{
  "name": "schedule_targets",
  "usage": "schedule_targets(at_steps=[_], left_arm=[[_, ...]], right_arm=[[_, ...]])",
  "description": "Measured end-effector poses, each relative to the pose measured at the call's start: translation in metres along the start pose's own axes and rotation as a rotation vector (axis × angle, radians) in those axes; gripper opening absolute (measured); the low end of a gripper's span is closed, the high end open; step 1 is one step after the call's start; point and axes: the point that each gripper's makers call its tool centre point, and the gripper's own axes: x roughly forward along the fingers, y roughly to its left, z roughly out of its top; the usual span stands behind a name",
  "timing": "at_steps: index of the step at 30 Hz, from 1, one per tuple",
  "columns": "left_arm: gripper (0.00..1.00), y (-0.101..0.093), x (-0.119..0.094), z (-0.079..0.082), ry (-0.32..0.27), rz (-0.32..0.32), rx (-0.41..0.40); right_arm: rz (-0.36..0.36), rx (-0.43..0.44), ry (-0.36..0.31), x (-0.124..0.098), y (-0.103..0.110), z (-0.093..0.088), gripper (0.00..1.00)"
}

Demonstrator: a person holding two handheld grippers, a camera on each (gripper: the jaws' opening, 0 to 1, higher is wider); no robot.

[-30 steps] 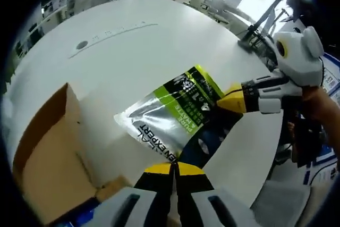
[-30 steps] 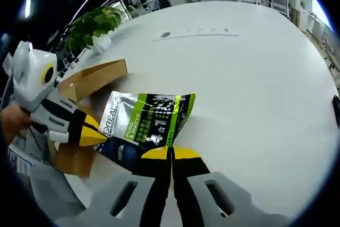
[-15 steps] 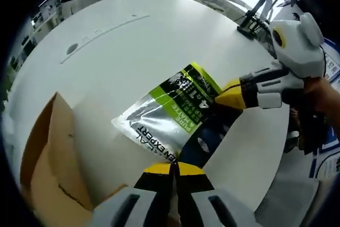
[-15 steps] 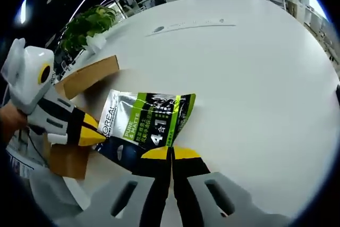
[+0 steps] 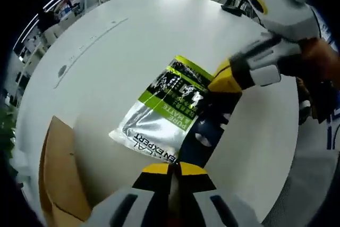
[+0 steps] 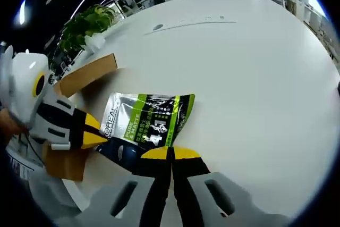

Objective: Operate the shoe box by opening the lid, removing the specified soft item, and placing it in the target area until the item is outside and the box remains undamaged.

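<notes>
My left gripper and right gripper both pinch the green-and-silver pouch closed-jawed by its dark edge, above the white worktop, beside the cardboard shoe box.

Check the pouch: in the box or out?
Out. The pouch is over the white table, beside the cardboard box, pinched by both grippers.
</notes>
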Motion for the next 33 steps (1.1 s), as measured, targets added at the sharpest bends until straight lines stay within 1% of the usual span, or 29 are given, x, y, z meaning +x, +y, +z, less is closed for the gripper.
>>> schedule_targets(at_steps=[3,7,8,12,13,15,21,25,28,31,33], left_arm=[[0.05,0.0,0.001,0.0,0.002,0.008,0.005],[0.09,0.003,-0.001,0.0,-0.001,0.049,0.062],[0.1,0.002,-0.002,-0.001,0.002,0.05,0.064],[0.12,0.003,-0.008,-0.003,0.005,0.072,0.099],[0.13,0.004,-0.01,-0.002,-0.002,0.082,0.117],[0.16,0.005,-0.015,-0.001,-0.011,0.09,0.126],[0.19,0.006,-0.027,0.007,-0.06,0.1,0.116],[0.2,0.004,-0.032,0.008,-0.078,0.084,0.092],[0.21,0.002,-0.037,0.01,-0.104,0.066,0.067],[0.25,0.0,-0.041,0.014,-0.133,0.052,0.053],[0.27,0.0,-0.043,0.015,-0.142,0.046,0.042]], right_arm=[[0.004,0.013,-0.004,0.0,-0.001,0.0,0.0],[0.004,0.019,-0.011,0.0,-0.002,0.0,0.0],[0.003,0.015,-0.015,0.0,-0.003,0.001,0.0],[-0.008,0.015,-0.023,0.0,-0.006,0.002,0.01],[-0.009,0.016,-0.026,0.0,-0.006,0.002,0.01],[-0.01,0.015,-0.025,-0.001,-0.006,0.002,0.01],[-0.021,0.008,-0.022,-0.002,-0.005,0.001,0.01],[-0.026,0.002,-0.022,-0.003,-0.006,0.0,0.02],[-0.035,-0.011,-0.02,-0.004,-0.007,-0.001,0.02],[-0.044,-0.027,-0.017,-0.006,-0.008,-0.002,0.04],[-0.053,-0.04,-0.033,-0.008,-0.01,0.0,0.04]])
